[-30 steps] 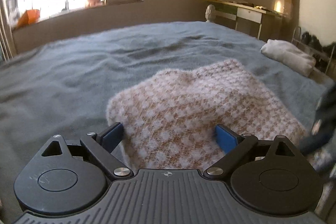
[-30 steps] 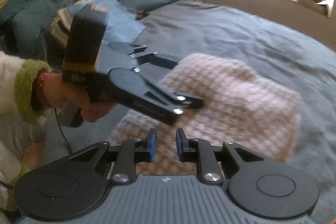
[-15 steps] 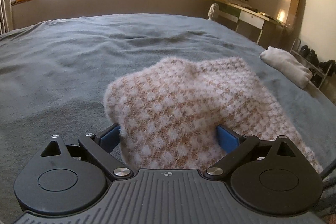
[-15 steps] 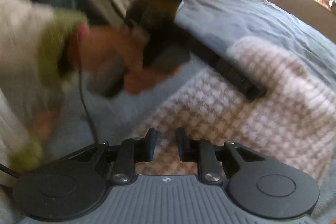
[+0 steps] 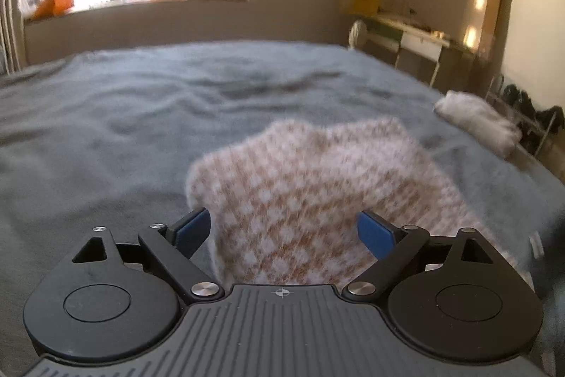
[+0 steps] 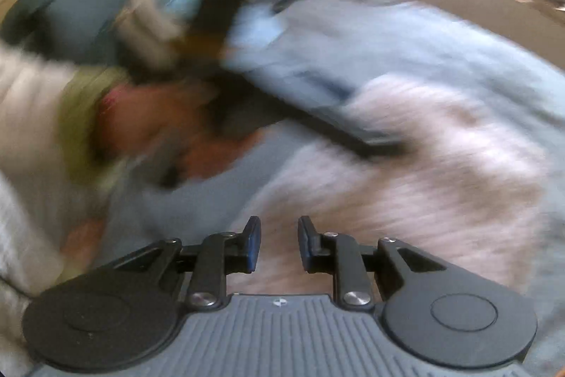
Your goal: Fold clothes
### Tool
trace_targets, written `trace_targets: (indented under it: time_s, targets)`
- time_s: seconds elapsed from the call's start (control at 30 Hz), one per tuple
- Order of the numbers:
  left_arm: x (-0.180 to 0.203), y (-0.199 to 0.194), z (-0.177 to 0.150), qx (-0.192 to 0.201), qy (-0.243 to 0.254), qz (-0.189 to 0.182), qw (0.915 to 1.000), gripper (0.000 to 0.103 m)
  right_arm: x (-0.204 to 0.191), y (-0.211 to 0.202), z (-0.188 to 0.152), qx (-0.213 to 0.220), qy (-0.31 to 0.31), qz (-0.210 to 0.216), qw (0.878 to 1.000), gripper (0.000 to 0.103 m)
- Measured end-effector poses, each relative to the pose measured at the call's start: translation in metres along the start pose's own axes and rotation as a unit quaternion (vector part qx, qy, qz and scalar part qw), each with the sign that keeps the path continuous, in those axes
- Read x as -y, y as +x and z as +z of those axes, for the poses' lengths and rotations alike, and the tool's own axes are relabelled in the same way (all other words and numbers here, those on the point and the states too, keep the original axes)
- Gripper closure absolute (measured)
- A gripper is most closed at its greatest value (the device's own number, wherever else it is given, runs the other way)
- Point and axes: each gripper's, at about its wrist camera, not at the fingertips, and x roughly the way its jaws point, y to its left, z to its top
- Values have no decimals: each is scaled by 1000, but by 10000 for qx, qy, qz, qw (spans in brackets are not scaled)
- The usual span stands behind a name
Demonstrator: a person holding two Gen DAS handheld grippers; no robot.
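A folded brown-and-white checked knit sweater [image 5: 317,193] lies on the grey-blue bed cover [image 5: 123,129]. My left gripper [image 5: 282,230] is open wide, and the sweater's near edge sits between its blue pads [image 5: 192,228] without being pinched. The right wrist view is motion-blurred. There the sweater [image 6: 423,200] fills the right half, and my right gripper [image 6: 279,242] hovers at its near edge with a narrow gap and nothing between the fingers. A hand [image 6: 148,119] with a green cuff holds the left gripper [image 6: 370,143] low over the sweater's far-left part.
A folded white cloth [image 5: 476,126] rests at the bed's right edge, with a shoe rack [image 5: 529,108] and a desk [image 5: 416,41] beyond. Blue bedding and piled clothes [image 6: 88,6] lie by the headboard. A windowsill [image 5: 141,6] runs along the far wall.
The left gripper has lowered and closed in on the sweater's near edge, staying wide open. The right gripper is swinging, so its view is blurred, and its narrow gap is unchanged.
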Motion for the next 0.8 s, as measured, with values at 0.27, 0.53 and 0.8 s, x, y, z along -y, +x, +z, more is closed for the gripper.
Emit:
trace_targets:
  time_s: [0.27, 0.53, 0.8]
  targets:
    - [38, 0, 6, 108, 468, 153, 9987, 22, 51, -8, -4, 251, 749, -866, 9931, 78]
    - [51, -3, 11, 163, 531, 232, 9982, 46, 86, -8, -8, 415, 1243, -1403, 9814, 79]
    - [57, 7, 12, -267, 459, 440, 9976, 49, 104, 3, -5, 514, 1498, -1417, 9772, 77]
